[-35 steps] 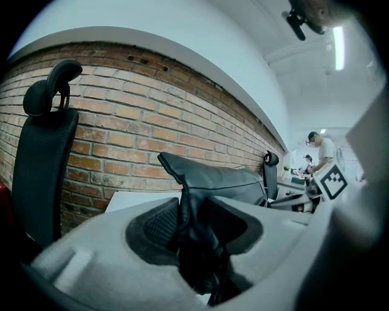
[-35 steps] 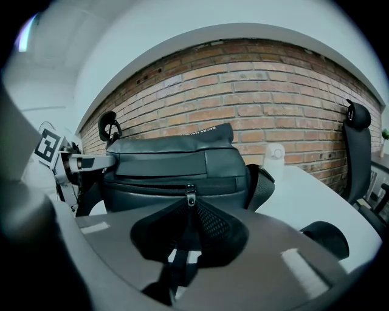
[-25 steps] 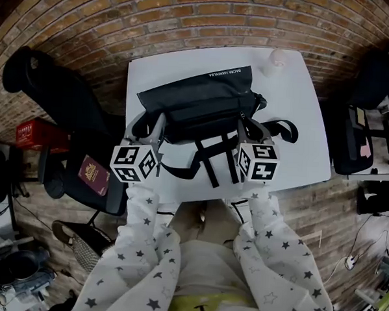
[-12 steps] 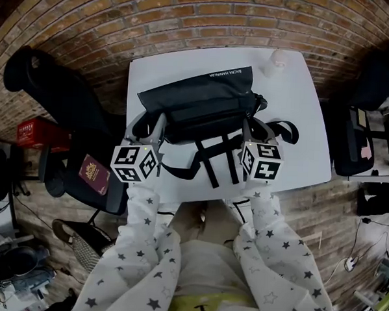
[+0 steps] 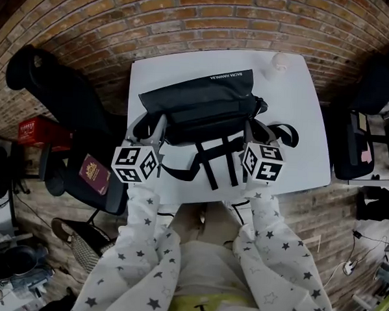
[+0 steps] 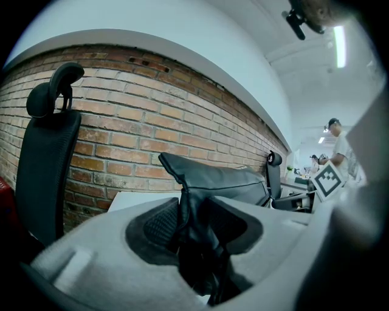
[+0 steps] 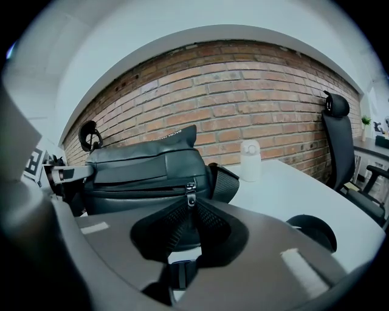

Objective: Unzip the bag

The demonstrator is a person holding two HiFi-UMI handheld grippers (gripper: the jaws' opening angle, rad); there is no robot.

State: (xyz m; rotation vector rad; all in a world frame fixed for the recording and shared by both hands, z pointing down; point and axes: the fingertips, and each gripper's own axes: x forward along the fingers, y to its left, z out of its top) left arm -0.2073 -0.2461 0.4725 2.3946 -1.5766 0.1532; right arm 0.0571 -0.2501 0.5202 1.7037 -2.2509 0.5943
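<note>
A black bag point(image 5: 203, 106) lies across the white table point(image 5: 300, 124), with its straps point(image 5: 214, 160) trailing toward the front edge. My left gripper point(image 5: 158, 122) is at the bag's left end. In the left gripper view, this left gripper point(image 6: 193, 205) is shut on an upright fold of the black bag point(image 6: 213, 179). My right gripper point(image 5: 248, 127) is at the bag's right end. In the right gripper view, my right gripper point(image 7: 191, 205) is shut on the small metal zipper pull point(image 7: 190, 194). The zipper point(image 7: 140, 189) runs left from the pull and looks closed.
A white bottle point(image 5: 277, 62) stands at the table's far right corner, shown as the bottle point(image 7: 250, 159) beyond the bag. A black office chair point(image 5: 61, 99) is at the left, with a red booklet point(image 5: 94, 174) on a seat. Another chair point(image 5: 374, 76) is at the right and a brick wall point(image 5: 188, 21) is behind.
</note>
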